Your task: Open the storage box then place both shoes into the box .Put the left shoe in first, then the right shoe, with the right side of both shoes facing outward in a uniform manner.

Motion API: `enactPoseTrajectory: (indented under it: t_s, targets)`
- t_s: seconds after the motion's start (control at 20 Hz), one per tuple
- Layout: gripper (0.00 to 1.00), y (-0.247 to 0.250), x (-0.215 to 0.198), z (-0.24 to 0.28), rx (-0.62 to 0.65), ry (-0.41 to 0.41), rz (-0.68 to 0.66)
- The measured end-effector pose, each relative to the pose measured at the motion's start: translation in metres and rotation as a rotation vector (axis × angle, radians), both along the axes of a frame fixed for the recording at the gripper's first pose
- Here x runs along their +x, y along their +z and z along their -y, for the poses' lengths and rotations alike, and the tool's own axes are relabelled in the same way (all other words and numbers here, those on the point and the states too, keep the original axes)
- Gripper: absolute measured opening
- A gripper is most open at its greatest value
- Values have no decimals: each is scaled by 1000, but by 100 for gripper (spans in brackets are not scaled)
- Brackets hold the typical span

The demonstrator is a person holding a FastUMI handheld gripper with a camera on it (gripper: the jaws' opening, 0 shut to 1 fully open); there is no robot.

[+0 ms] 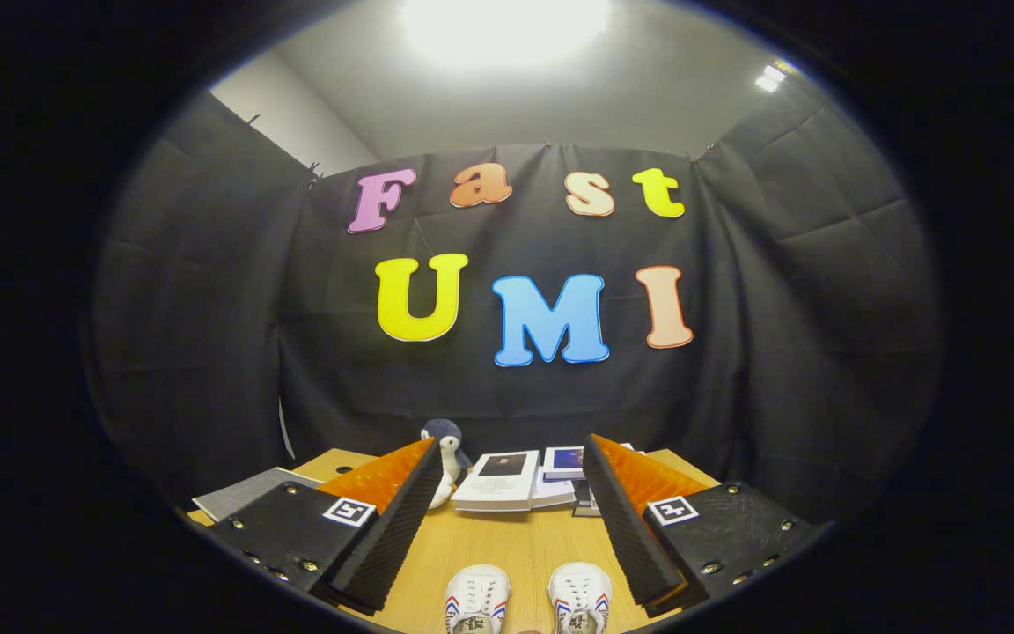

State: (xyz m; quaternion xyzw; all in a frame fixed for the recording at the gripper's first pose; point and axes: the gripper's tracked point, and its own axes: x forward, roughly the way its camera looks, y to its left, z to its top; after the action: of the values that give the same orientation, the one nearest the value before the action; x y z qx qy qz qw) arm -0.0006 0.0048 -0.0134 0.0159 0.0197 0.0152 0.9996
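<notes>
Two white shoes with red and blue side stripes stand side by side on the wooden table (507, 546), toes pointing away from me: one shoe (476, 600) on the left, the other shoe (579, 599) on the right. Both lie low between my fingers, close under the camera. My gripper (507, 475) is open wide, held above the table, with nothing between its fingers. Its left finger (401, 502) and right finger (621, 511) point toward the back of the table.
At the back of the table sit a small plush penguin (447, 453), a stack of white books (503, 482) and more books (567, 462) beside it. A grey flat book or folder (243, 495) lies at the far left edge.
</notes>
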Motion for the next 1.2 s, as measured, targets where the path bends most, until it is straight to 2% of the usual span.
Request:
enactPoseTrajectory:
  t_s: [0.3, 0.65, 0.9, 1.2]
  targets:
    - [97, -17, 1, -15, 59, 45, -48]
    - [97, -48, -1, -62, 173, 170, -157]
    - [97, -78, -5, -99, 294, 257, -272]
    - [100, -117, -10, -131, 455, 310, -425]
